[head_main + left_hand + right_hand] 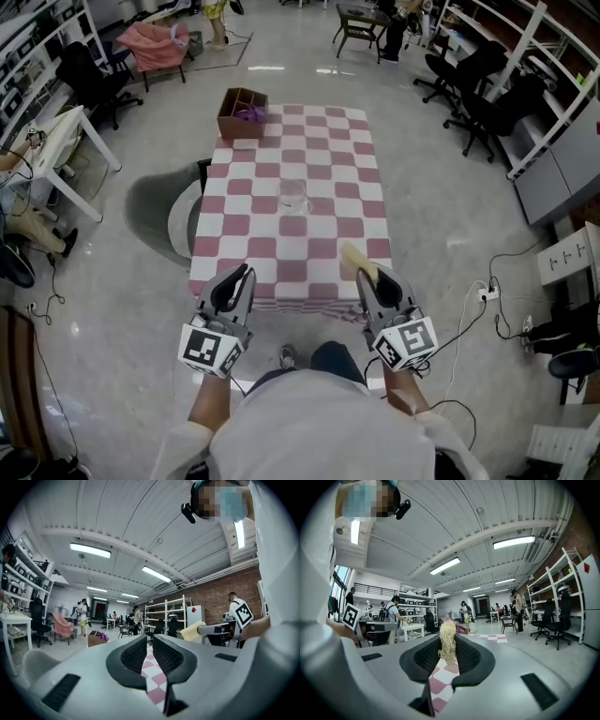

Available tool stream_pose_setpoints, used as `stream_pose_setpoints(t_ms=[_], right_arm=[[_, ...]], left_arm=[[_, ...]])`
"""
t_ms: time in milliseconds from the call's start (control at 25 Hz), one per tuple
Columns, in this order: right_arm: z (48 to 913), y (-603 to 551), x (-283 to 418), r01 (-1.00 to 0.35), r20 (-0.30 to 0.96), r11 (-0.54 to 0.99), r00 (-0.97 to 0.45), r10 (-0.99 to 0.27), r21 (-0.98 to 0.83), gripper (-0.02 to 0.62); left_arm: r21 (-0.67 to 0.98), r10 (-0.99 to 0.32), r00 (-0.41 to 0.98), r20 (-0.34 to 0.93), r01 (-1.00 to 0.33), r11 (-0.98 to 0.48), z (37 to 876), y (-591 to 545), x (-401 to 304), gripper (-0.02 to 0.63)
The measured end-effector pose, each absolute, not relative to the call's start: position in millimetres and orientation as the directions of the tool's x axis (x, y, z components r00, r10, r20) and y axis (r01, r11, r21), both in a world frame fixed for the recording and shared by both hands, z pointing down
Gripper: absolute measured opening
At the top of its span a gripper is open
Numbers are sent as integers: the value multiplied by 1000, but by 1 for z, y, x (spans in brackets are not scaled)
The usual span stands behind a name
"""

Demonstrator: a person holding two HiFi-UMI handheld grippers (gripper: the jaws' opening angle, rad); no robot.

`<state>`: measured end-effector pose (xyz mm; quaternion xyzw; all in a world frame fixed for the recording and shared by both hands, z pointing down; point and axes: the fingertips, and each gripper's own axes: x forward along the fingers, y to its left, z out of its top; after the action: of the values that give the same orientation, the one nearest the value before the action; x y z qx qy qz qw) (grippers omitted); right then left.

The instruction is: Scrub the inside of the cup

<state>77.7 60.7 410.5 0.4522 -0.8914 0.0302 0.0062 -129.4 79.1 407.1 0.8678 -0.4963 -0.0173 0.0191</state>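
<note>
One clear cup (293, 195) stands upright near the middle of a table (323, 150) covered in a pink-and-white checked cloth, well apart from both grippers and with nothing touching it. It is see-through and small in the head view, so whether anything is inside it cannot be told. At the table's far left corner sits a brown box (230, 120) with a purple item (251, 114) in it. Both grippers hover level at the table's near edge, in front of the person holding them. The right gripper (367, 277) is clamped on a pale yellow scrubber (357, 261), which looks fibrous, perhaps a loofah pad, and sticks out past the jaw tips toward the cup. The left gripper (246, 272) has its jaws drawn almost together with nothing between them. By this layout, the task is at its approach step: the scrubbing tool is in hand, but the cup is not yet steadied or entered. The next move would probably call for reaching out over the cloth, spreading the left jaws to grip the cup's wall, and then tipping the scrubber down into the mouth without knocking the light cup over.
</note>
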Motion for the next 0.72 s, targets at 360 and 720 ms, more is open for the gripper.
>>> stream_pose_setpoints(t_ms=[360,720], right_arm=[[418,23,84,-803,66,593,-596,-800,-61,87],[413,-28,104,-757,37,650,-653,-757,-69,87]], left_arm=[[51,-884,468,16,-883,-467,420,44,-125,34],[18,-905,423,39,-906,-422,417,5,-98,34]])
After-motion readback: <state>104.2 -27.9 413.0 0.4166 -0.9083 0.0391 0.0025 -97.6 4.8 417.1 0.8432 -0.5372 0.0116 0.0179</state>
